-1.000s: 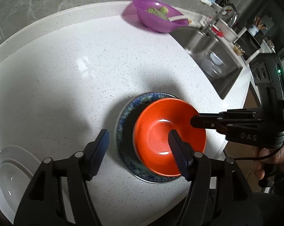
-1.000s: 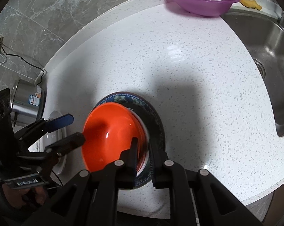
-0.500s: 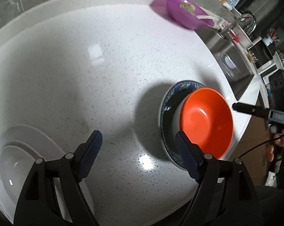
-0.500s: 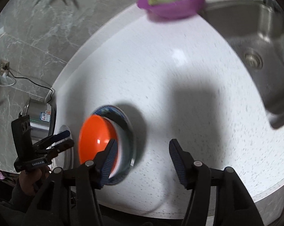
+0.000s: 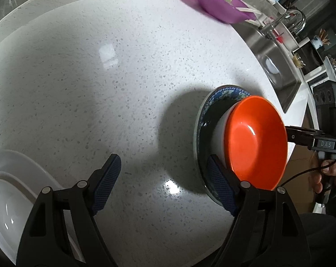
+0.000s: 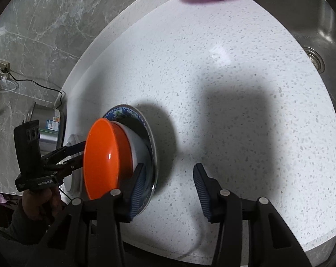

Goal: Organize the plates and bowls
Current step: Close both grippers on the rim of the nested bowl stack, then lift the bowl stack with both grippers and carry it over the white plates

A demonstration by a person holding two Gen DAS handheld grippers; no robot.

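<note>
An orange bowl (image 5: 256,139) with a white outside sits on a dark blue patterned plate (image 5: 207,115) near the counter's front edge; both also show in the right wrist view, the bowl (image 6: 105,158) and the plate (image 6: 128,113). My left gripper (image 5: 165,184) is open and empty, to the left of the stack. My right gripper (image 6: 168,189) is open and empty, to the right of the stack, its left finger close to the plate rim. A white plate with a white bowl on it (image 5: 10,191) lies at the far left.
A purple bowl (image 5: 221,6) holding food scraps and a spoon stands at the counter's back. A steel sink (image 6: 319,33) with a tap is to the right. A steel pot (image 6: 45,124) and a wall socket with a cable stand at the left.
My right gripper has let go of the orange bowl's rim, opened and drawn back to the right. My left gripper has moved left and back from the stack.
</note>
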